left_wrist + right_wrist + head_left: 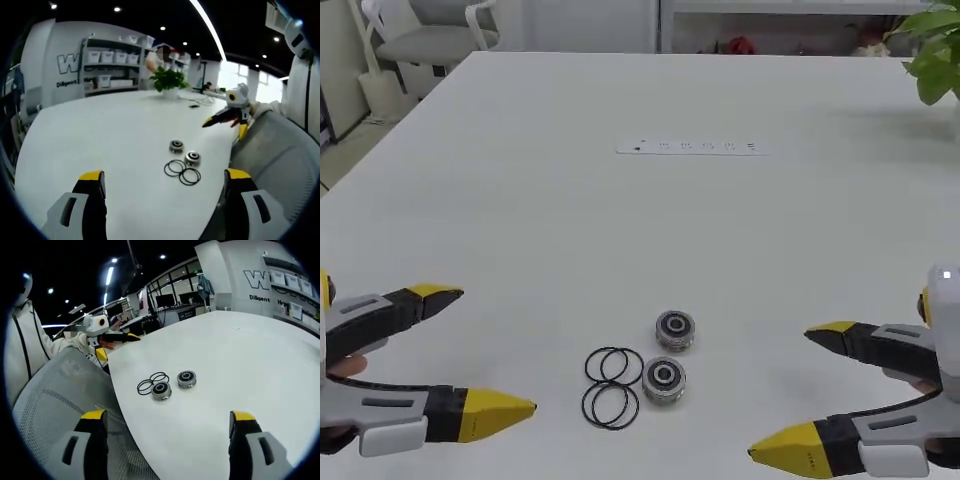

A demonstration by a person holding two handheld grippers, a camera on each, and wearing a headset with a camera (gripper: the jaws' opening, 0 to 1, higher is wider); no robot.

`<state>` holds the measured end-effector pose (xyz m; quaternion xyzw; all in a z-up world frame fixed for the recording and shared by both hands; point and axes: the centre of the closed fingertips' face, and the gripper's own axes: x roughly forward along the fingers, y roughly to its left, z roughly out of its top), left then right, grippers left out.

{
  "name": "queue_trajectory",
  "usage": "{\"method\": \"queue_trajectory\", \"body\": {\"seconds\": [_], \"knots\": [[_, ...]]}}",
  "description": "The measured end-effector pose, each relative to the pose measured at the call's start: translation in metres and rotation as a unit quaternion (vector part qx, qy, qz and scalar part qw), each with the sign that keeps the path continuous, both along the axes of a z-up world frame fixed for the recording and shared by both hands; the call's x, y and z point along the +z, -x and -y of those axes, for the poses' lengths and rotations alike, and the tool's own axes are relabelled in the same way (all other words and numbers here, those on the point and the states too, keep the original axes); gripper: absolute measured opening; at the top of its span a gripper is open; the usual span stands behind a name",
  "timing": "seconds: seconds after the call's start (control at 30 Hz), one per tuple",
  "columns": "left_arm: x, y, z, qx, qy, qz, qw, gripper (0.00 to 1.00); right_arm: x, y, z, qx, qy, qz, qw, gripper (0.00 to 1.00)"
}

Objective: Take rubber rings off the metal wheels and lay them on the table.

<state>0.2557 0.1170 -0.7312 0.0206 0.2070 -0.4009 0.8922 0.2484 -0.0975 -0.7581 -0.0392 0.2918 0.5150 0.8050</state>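
Rubber rings [611, 403], four by my count, lie on the table [620, 220] beside two metal wheels [675, 330]; left gripper [497, 350] and right gripper [778, 393] both gape wide, empty.

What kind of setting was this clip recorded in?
Probably an office-style lab or showroom: a large white table, shelves of storage bins along a wall with big lettering, a potted plant and an office chair.
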Motion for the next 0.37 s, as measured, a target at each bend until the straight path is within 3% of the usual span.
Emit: {"method": "queue_trajectory", "body": {"seconds": [0.37], "knots": [[-0.0013,0.0013,0.0015,0.001,0.001,-0.004,1.0000,1.00,-0.0080,0.0022,0.0028,0.002,0.012,-0.007,0.9999,0.97]]}}
